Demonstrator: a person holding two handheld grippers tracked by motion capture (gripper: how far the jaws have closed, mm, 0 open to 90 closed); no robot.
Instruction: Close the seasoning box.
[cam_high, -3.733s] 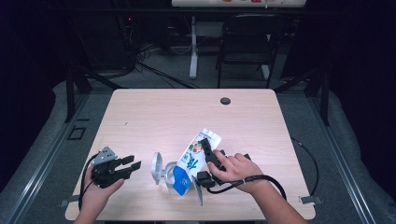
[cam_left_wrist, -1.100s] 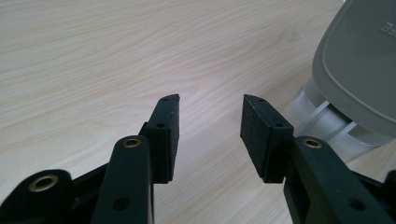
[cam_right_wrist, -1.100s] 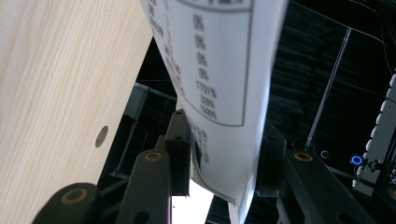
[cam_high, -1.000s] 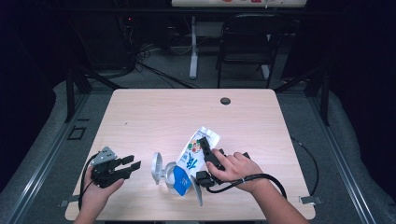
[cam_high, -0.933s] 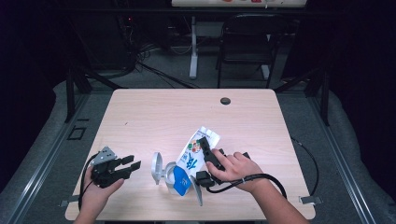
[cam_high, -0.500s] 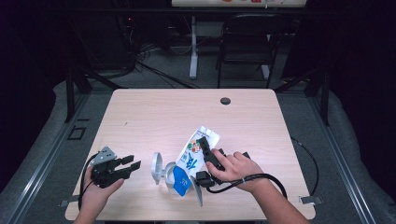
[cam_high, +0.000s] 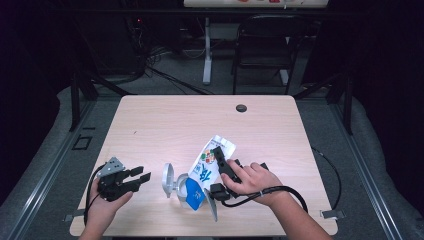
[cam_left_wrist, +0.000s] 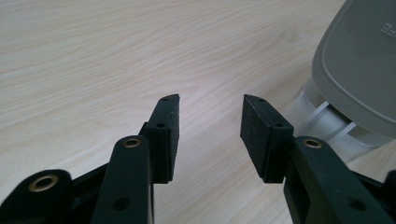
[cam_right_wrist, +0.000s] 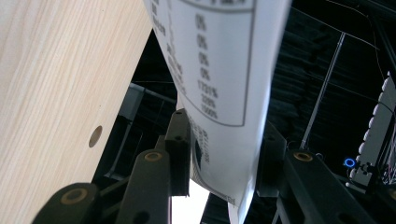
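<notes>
On the wooden table (cam_high: 165, 120), near its front edge and a little right of the middle, a white pouch (cam_high: 210, 157) printed in green and blue is held tilted, its blue lower end (cam_high: 194, 192) pushed into the mouth of a small clear container (cam_high: 181, 184) whose grey lid (cam_high: 168, 180) stands flipped open on its left side. What, if anything, already lies inside the container cannot be made out, since the pouch covers the opening and the high view is too small to show it. The right gripper (cam_high: 219, 170) clamps the pouch across its middle; in the right gripper view the two black pads sit on either side of the white sheet (cam_right_wrist: 219, 70) with its printed table of percentages, the left pad (cam_right_wrist: 180, 149) pressed against it, while the right pad is mostly hidden behind the pouch. The print there is too blurred to read. The left gripper (cam_high: 141, 176) rests at the table's front left corner, well apart from the pouch, its jaws spread with nothing between them. In the left gripper view the pads (cam_left_wrist: 259, 135) frame bare wood, and the grey lid (cam_left_wrist: 359, 70) and clear hinge of the container are cut off by the right edge. The person's hands are cut off at the bottom.
</notes>
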